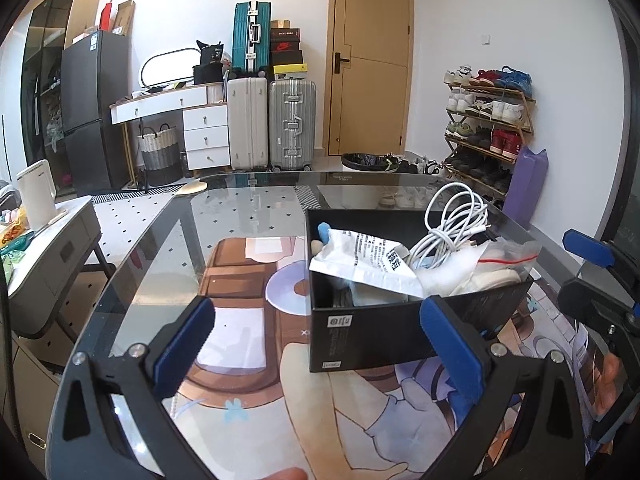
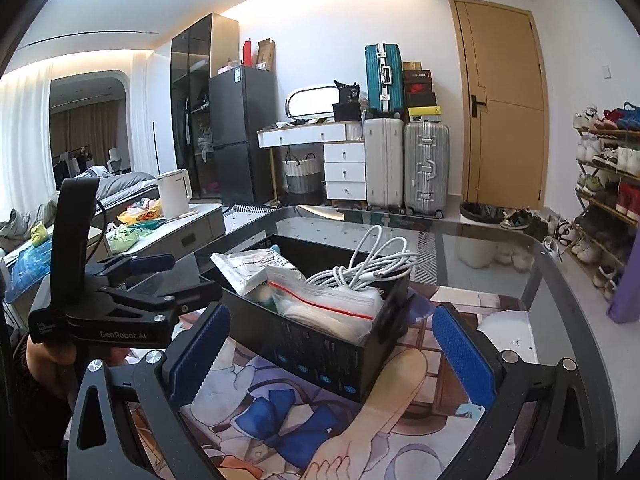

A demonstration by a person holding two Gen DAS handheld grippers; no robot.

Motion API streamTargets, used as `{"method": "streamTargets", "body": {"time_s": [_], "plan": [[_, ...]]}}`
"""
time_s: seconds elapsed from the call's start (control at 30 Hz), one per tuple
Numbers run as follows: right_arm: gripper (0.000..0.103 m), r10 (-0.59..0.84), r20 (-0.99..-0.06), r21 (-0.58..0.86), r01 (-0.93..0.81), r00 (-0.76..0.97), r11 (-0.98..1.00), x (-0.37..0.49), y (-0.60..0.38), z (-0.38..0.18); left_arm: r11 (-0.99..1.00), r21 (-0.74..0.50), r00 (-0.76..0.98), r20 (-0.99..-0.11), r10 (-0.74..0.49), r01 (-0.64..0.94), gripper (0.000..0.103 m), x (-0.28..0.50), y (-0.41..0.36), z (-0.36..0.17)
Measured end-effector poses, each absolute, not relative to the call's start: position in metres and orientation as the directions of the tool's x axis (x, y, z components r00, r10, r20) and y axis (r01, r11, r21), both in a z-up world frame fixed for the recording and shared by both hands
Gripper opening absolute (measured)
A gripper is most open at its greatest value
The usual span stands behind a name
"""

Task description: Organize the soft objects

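A black open box (image 1: 384, 332) stands on the glass table (image 1: 248, 208), filled with a coiled white cable (image 1: 452, 220), a white printed pouch (image 1: 368, 260) and a clear zip bag with a red seal (image 1: 504, 256). My left gripper (image 1: 316, 344) is open and empty, its fingers in front of the box's near left corner. My right gripper (image 2: 332, 352) is open and empty, straddling the near end of the box (image 2: 320, 344). The cable (image 2: 372, 264), pouch (image 2: 248, 268) and zip bag (image 2: 320, 296) show there too. Each gripper appears in the other's view at the side.
A patterned cartoon mat (image 1: 248, 360) lies under the glass. A grey side table (image 2: 188, 232) with a white kettle (image 2: 174, 192) stands left. Suitcases (image 1: 272, 124), a door (image 1: 372, 60), a bin (image 1: 360, 162) and a shoe rack (image 1: 488, 128) are behind.
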State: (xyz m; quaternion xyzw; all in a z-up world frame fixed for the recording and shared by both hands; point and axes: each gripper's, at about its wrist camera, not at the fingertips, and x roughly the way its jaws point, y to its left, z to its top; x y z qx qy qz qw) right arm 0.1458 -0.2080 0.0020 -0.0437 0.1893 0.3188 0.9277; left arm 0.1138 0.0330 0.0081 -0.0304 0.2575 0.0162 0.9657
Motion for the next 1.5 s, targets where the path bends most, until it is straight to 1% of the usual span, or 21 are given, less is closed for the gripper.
{"method": "streamTargets", "body": {"time_s": [0.27, 0.47, 0.63, 0.97, 1.5], "plan": [[0.102, 0.559, -0.392, 0.047, -0.591, 0.731, 0.805, 0.152, -0.215, -0.002, 0.998, -0.028, 0.871, -0.49, 0.039, -0.061, 0.103, 0.112, 0.03, 0.009], [0.102, 0.562, -0.392, 0.051, -0.593, 0.728, 0.804, 0.152, -0.218, -0.005, 0.998, -0.033, 0.88, -0.474, 0.03, -0.052, 0.103, 0.109, 0.03, 0.01], [0.102, 0.562, -0.39, 0.056, -0.59, 0.73, 0.806, 0.154, -0.219, -0.007, 0.998, -0.034, 0.88, -0.474, 0.029, -0.052, 0.103, 0.108, 0.031, 0.01], [0.102, 0.555, -0.389, 0.023, -0.594, 0.735, 0.804, 0.148, -0.212, -0.007, 0.998, -0.034, 0.88, -0.474, 0.027, -0.049, 0.103, 0.108, 0.029, 0.01], [0.102, 0.545, -0.392, 0.038, -0.579, 0.741, 0.815, 0.152, -0.215, -0.007, 0.998, -0.035, 0.881, -0.473, 0.025, -0.047, 0.103, 0.109, 0.029, 0.011]]}}
